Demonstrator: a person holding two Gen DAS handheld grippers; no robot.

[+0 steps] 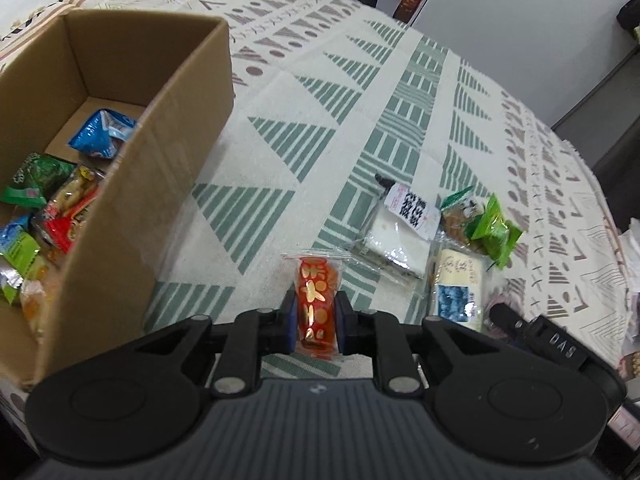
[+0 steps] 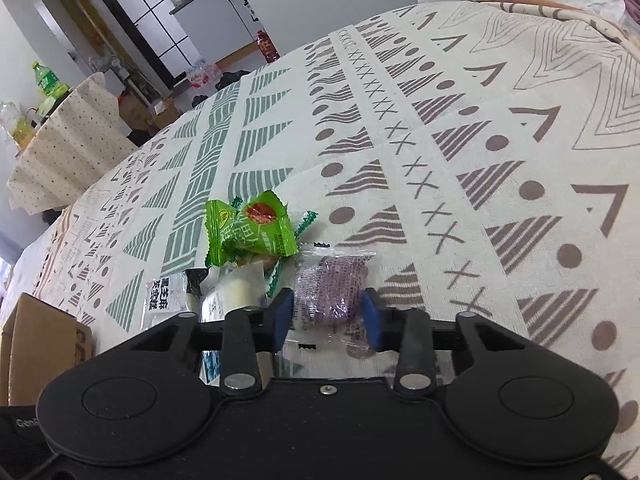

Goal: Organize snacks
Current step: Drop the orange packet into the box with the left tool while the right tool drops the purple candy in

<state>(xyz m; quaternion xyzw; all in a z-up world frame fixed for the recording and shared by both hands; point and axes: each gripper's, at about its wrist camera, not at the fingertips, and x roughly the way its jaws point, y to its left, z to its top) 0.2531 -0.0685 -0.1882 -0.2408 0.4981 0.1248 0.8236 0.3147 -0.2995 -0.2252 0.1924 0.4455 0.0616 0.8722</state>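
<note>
Left gripper (image 1: 317, 316) pinching red-gold snack (image 1: 316, 304) above patterned cloth (image 1: 352, 92), beside cardboard box (image 1: 176, 168). Only right wrist view showing right gripper (image 2: 326, 316) – jaws straddling purple snack (image 2: 332, 294) on cloth, pads seemingly not yet pressing wrapper.

Patterned bedspread (image 1: 360, 92); green bottle (image 2: 47, 80)

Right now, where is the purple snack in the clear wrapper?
In the right wrist view, the purple snack lies on the patterned cloth between the right gripper's jaws, just right of the green packet.
</note>
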